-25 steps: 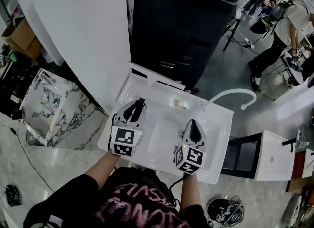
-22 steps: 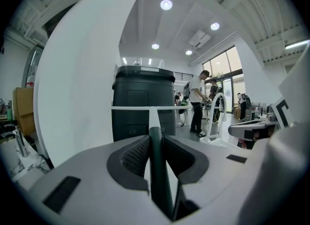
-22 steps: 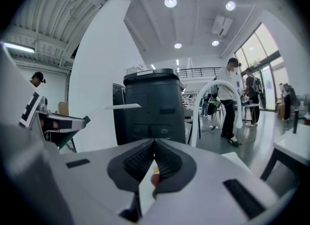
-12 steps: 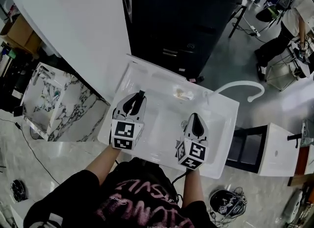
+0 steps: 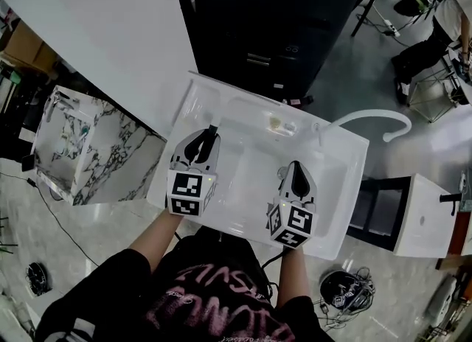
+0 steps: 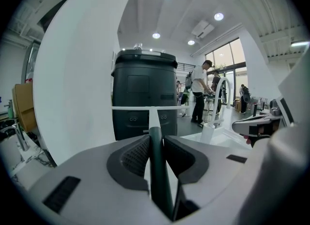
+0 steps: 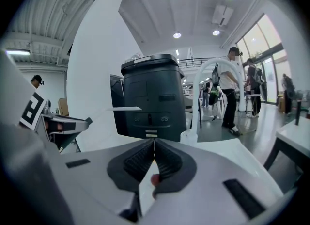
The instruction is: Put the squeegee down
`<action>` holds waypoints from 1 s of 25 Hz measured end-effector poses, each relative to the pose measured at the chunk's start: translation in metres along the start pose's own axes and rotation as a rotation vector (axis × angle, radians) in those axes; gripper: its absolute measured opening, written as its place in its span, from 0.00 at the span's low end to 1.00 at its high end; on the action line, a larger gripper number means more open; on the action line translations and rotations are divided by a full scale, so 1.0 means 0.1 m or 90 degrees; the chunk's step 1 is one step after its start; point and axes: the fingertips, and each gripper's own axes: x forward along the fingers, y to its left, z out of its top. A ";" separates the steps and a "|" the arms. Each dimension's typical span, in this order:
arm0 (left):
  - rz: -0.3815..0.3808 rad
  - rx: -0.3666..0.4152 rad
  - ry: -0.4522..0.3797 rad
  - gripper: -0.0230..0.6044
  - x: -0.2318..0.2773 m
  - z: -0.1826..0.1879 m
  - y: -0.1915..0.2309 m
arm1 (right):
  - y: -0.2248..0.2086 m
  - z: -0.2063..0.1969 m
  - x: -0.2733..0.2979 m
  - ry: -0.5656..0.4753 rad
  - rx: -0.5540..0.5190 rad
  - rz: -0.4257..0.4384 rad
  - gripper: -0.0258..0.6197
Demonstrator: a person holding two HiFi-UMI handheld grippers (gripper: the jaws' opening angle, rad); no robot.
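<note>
My left gripper (image 5: 205, 144) is shut on the squeegee (image 6: 156, 170), and its dark handle stands upright between the jaws. In the left gripper view a white neck rises from the handle to the squeegee's thin white blade (image 6: 140, 107), which lies level across the view. The head view shows only the dark handle tip (image 5: 212, 132) past the jaws, over the left part of the white sink (image 5: 243, 160). My right gripper (image 5: 296, 169) hangs over the sink's right part. Its jaws (image 7: 154, 145) are shut with nothing between them.
A curved white faucet (image 5: 372, 118) stands at the sink's far right corner, and a small pale object (image 5: 276, 121) lies near the back rim. A tall black bin (image 5: 280, 16) stands behind the sink, with a white wall panel (image 5: 110, 31) to the left. A marble-patterned stand (image 5: 81, 149) is lower left.
The head view has shifted a little. Both grippers stay over the sink much as before, the left still shut on the squeegee.
</note>
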 end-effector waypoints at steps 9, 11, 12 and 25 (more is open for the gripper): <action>-0.007 0.000 0.033 0.19 0.16 -0.22 -0.04 | -0.06 -0.18 0.10 0.028 0.004 -0.002 0.07; -0.007 -0.003 0.041 0.19 0.18 -0.26 -0.04 | -0.06 -0.21 0.12 0.036 0.003 0.000 0.07; -0.008 -0.004 0.045 0.19 0.19 -0.28 -0.04 | -0.06 -0.24 0.14 0.039 0.003 0.001 0.07; -0.008 -0.019 0.089 0.19 0.36 -0.61 -0.04 | -0.06 -0.50 0.28 0.076 0.005 0.010 0.07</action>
